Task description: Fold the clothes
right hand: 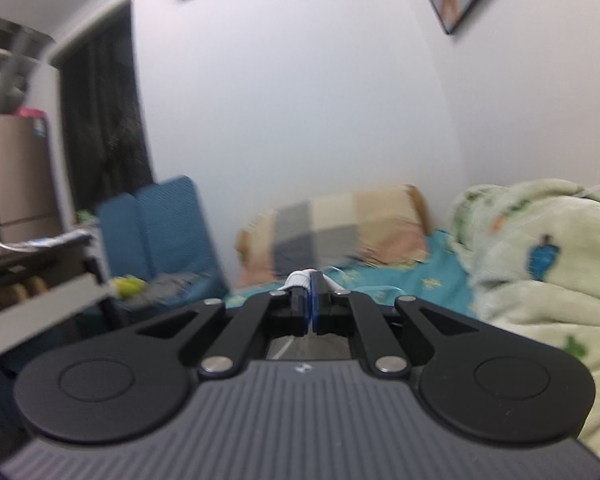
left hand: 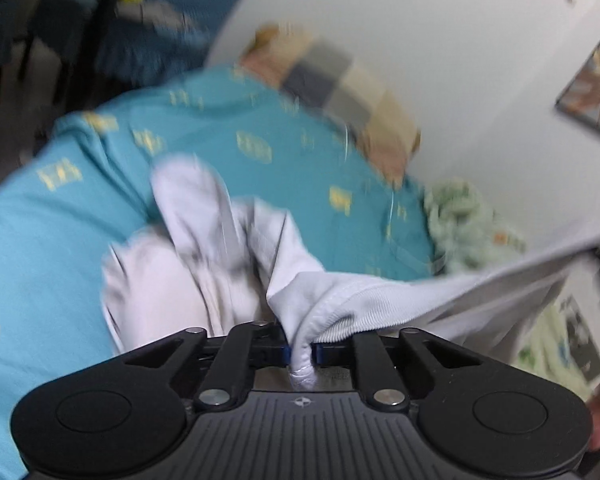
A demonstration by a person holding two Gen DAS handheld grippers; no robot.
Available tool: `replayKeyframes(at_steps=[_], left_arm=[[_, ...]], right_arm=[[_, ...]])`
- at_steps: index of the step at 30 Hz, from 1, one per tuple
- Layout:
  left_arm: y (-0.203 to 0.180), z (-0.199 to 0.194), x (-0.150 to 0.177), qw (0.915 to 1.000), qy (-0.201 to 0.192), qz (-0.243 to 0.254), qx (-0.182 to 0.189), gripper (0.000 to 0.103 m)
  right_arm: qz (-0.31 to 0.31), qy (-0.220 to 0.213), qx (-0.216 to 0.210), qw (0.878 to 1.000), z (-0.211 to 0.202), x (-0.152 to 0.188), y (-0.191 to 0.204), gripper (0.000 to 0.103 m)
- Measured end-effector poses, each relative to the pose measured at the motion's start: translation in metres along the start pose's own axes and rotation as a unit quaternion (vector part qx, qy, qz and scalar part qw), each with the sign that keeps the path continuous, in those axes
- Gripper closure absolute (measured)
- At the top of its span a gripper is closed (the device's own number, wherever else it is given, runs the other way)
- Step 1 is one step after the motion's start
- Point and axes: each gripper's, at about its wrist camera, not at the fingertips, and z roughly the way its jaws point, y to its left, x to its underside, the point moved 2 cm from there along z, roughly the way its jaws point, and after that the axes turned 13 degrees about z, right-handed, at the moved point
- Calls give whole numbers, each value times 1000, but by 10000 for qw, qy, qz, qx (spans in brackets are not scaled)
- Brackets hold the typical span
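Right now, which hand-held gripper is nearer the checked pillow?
Hard to call. The left hand-held gripper, shut on the white garment, sees the checked pillow across the teal sheet; the right sees it similarly far.

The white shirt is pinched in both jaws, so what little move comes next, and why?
Probably lift and draw the two grippers apart. The left gripper pinches a bunched edge of the white shirt, which lies crumpled on the teal bedsheet; the right gripper pinches white cloth too. Stretching it should smooth it for folding.
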Motion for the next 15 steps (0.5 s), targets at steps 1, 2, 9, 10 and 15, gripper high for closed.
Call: replayKeyframes(at_steps=[1, 2, 9, 10, 15], left_arm=[[0, -9, -8, 9997, -228, 30, -8, 95], [-2, -19, -20, 9989, -447, 121, 6, 95], [-13, -98, -111, 9843, -1701, 422, 219, 96], [-18, -111, -126, 9811, -1850, 505, 275, 96], [-53, -185, -206, 9609, -2540, 1000, 473, 96]], right_arm=[[-31, -34, 55, 10000, 0, 1, 0, 98], [-56, -74, 82, 9999, -2, 1, 0, 98], [-228, -714, -338, 9966, -50, -51, 48, 98], [-261, -810, -415, 9955, -60, -63, 58, 98], [-224, -1336, -773, 9878, -111, -133, 107, 98]])
